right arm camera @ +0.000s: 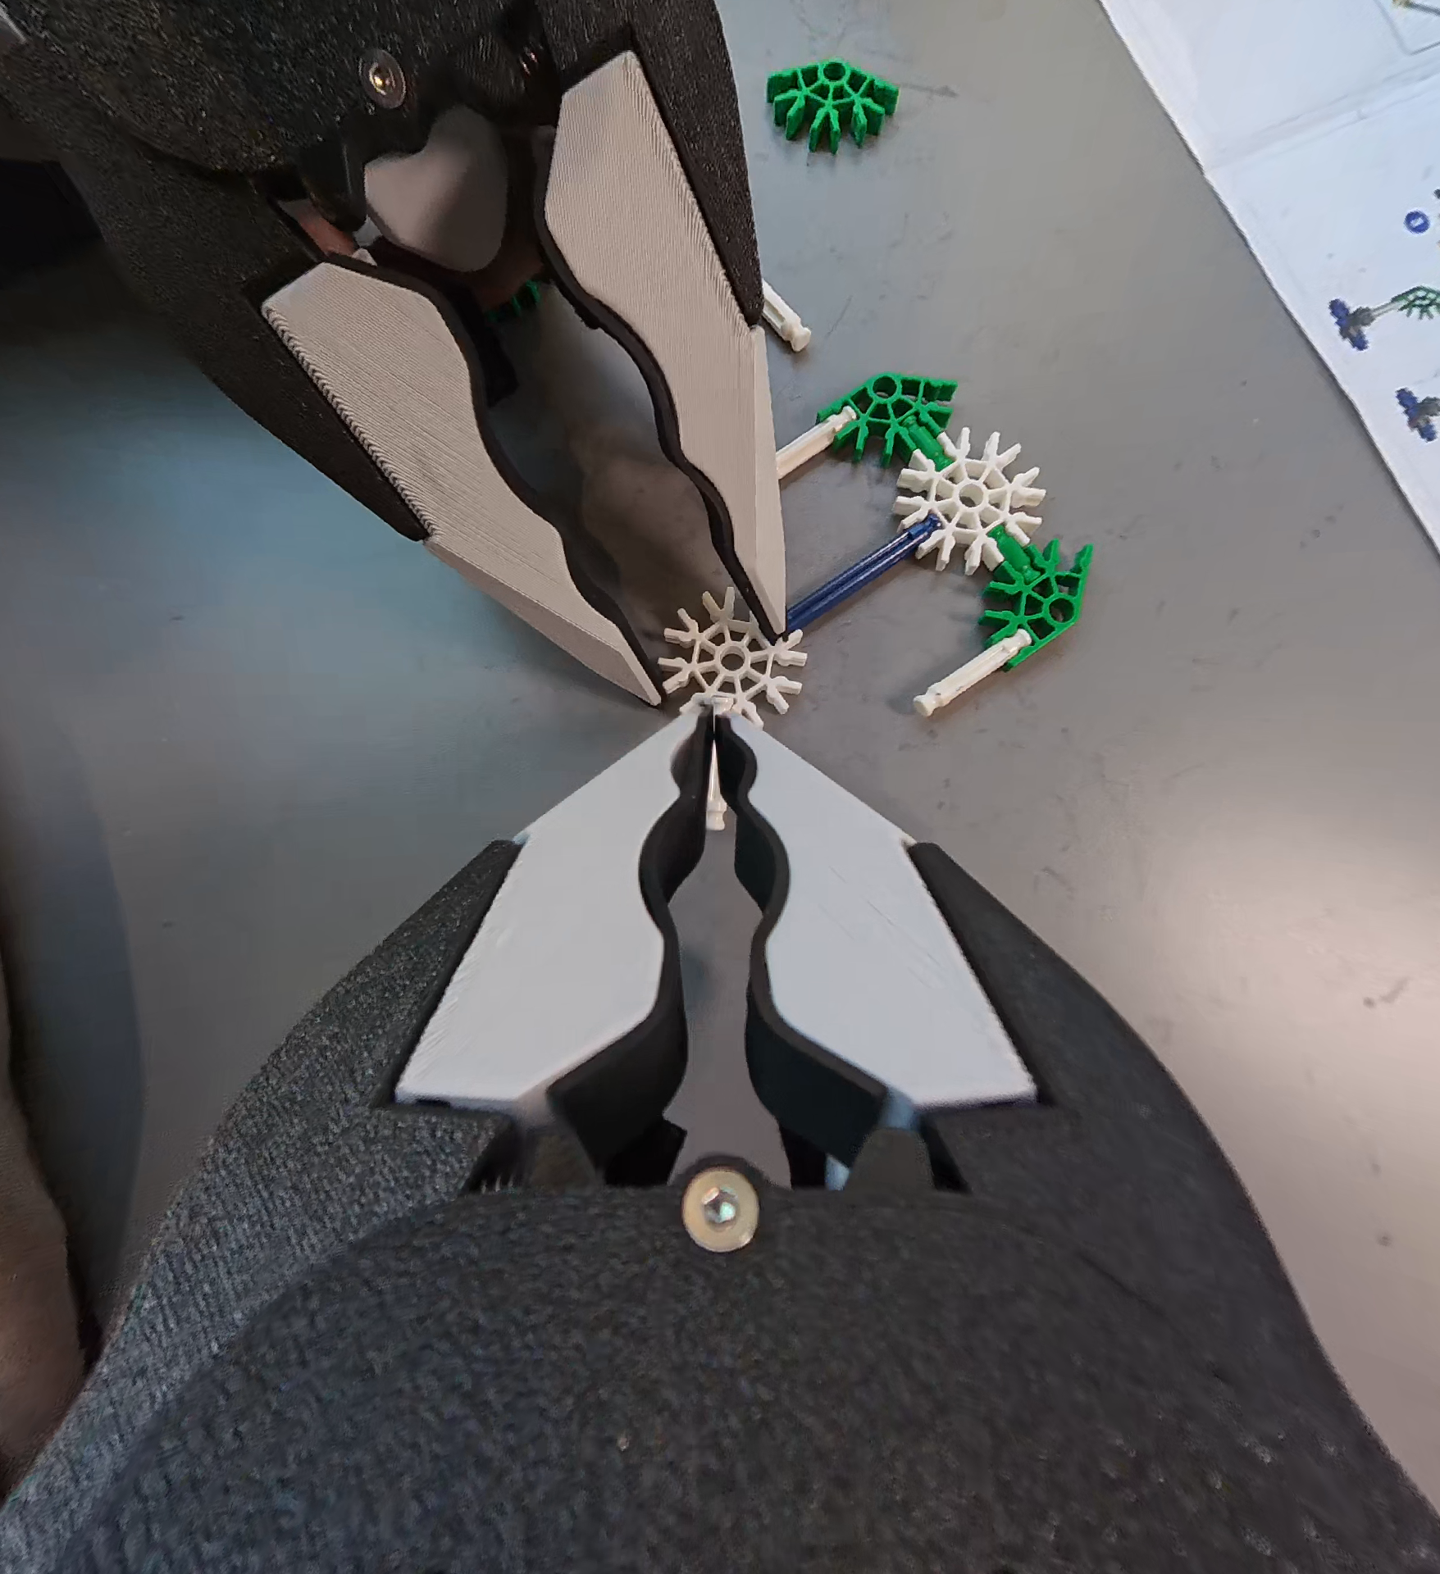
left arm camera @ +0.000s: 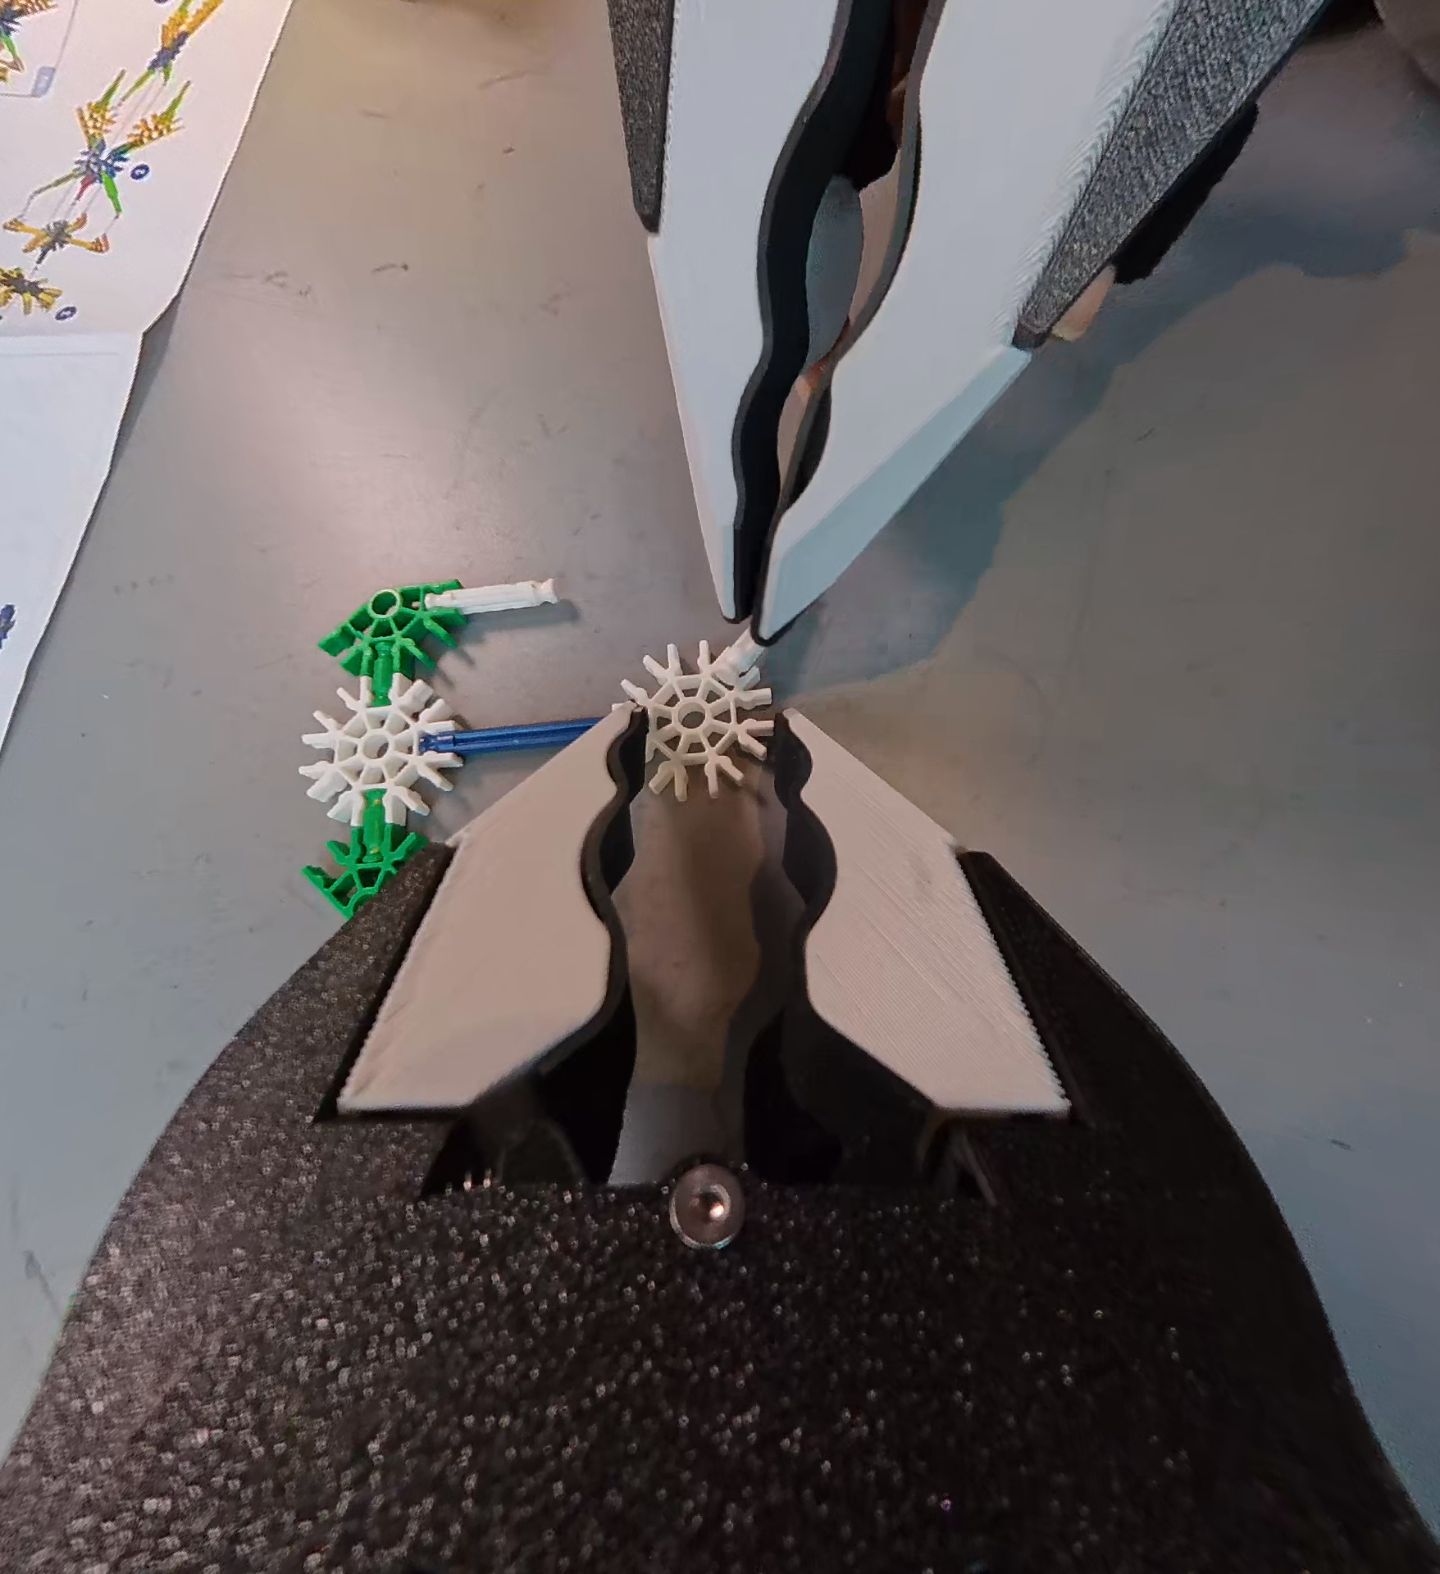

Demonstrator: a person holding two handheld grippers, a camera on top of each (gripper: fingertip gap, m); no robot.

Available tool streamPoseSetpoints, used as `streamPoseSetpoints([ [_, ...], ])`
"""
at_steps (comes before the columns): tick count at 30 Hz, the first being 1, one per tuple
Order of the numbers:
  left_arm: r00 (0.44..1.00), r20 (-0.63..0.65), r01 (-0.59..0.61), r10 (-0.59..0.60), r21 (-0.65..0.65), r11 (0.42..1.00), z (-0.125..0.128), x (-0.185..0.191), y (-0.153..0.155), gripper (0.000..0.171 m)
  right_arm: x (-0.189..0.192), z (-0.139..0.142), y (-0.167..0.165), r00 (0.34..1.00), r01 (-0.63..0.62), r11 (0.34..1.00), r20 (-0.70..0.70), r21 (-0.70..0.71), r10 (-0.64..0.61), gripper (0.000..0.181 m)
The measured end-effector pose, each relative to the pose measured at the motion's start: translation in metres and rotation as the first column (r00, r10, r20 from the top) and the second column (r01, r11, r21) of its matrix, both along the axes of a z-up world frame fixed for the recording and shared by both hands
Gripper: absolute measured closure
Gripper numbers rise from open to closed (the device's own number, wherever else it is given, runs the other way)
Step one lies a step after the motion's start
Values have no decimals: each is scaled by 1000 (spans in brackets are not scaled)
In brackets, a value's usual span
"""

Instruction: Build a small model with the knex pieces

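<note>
**Inspector:** Report your left gripper (left arm camera: 708, 724).

**Operator:** Its jaws stand part open either side of the loose white snowflake connector (left arm camera: 694, 720), tips touching or almost touching its spokes. Whether they press it, I cannot tell.

**Inspector:** Noted. The connector lies flat on the grey surface (left arm camera: 1211, 766), directly ahead of your left gripper. Now your right gripper (right arm camera: 712, 724).

**Operator:** Closed down to a sliver on a short white rod (right arm camera: 715, 788). The rod runs lengthwise between the fingers, its front end at the connector's rim.

**Inspector:** Then you have the one relation that matters: the rod's long axis points straight at the connector's hub, and the two grippers meet nose to nose across it. Your right gripper carries the rod; your left is the nearer to the connector.

**Operator:** And the rest?

**Inspector:** A built piece (right arm camera: 968, 502) of green fans, a white snowflake and a blue rod (right arm camera: 857, 575) lies just beside your left gripper, towards the surface edge where the printed instruction sheets (right arm camera: 1381, 255) rest. A spare green fan connector (right arm camera: 832, 102) lies apart from it.
</note>
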State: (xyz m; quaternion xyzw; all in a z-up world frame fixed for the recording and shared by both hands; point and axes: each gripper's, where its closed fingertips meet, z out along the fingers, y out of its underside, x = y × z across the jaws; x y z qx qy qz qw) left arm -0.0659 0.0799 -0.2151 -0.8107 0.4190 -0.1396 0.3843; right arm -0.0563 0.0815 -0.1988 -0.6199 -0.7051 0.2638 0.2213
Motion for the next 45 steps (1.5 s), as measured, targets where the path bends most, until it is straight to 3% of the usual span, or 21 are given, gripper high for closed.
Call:
streamPoseSetpoints([
  [18,1000,15,-23,23,-5,1000,0,-1,2,143,-8,-12,-3,978,-64,997,204,53,52,181],
  [34,992,108,-55,66,-105,993,3,-3,-1,146,-8,-18,-5,923,-191,981,348,43,164,181],
  [41,993,109,-39,49,-95,995,3,-5,-2,147,-9,-17,-5,921,-203,978,348,49,173,181],
  [45,992,120,-37,48,-86,996,3,-6,-1,149,-8,-12,-2,958,-166,986,243,28,155,181],
])
